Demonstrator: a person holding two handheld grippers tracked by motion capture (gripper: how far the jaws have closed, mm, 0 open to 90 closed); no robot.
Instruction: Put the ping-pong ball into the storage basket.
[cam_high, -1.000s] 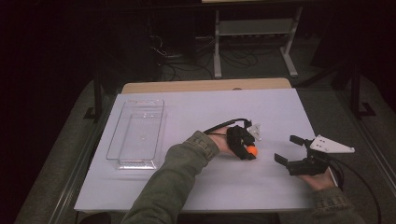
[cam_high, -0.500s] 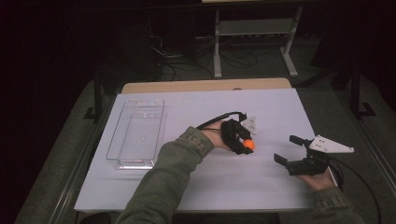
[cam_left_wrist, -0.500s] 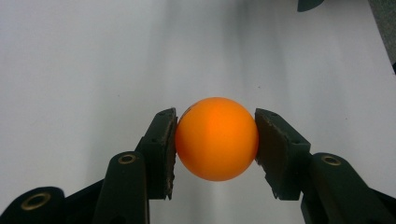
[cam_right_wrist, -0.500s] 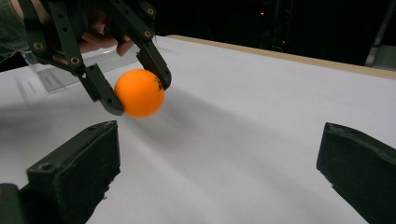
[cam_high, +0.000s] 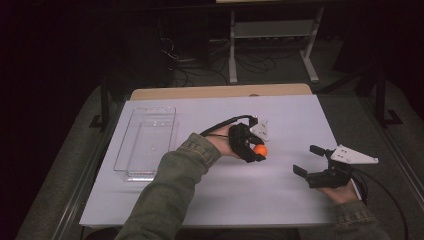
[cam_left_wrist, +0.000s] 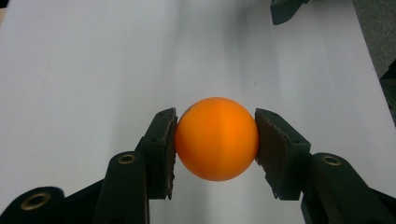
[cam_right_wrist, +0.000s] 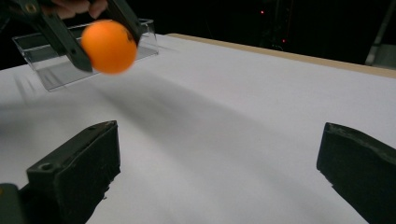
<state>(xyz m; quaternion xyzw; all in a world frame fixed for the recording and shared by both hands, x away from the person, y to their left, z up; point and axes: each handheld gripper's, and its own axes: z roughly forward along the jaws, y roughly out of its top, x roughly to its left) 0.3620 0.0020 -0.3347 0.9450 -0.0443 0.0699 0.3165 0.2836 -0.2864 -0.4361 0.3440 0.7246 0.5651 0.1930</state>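
An orange ball (cam_left_wrist: 216, 138) sits pinched between the two pads of my left gripper (cam_left_wrist: 215, 140), held clear above the white table. In the high view the same left gripper (cam_high: 257, 150) hovers over the table's middle with the ball (cam_high: 260, 149) at its tip. From the right gripper view the ball (cam_right_wrist: 109, 46) hangs at the upper left, in front of the clear box (cam_right_wrist: 51, 63). My right gripper (cam_high: 310, 161) rests low at the table's right side, jaws spread wide with nothing between them. Its own view (cam_right_wrist: 219, 172) shows bare table between the two black jaws.
A clear plastic box (cam_high: 145, 142) lies on the left part of the white table top (cam_high: 225, 195), open side up. A wooden strip (cam_high: 215, 91) edges the far side. Beyond it stand a metal stand (cam_high: 272, 35) and cables on a dark floor.
My left gripper has risen with the orange ball and shifted slightly away from the person. The right gripper has stayed where it was.
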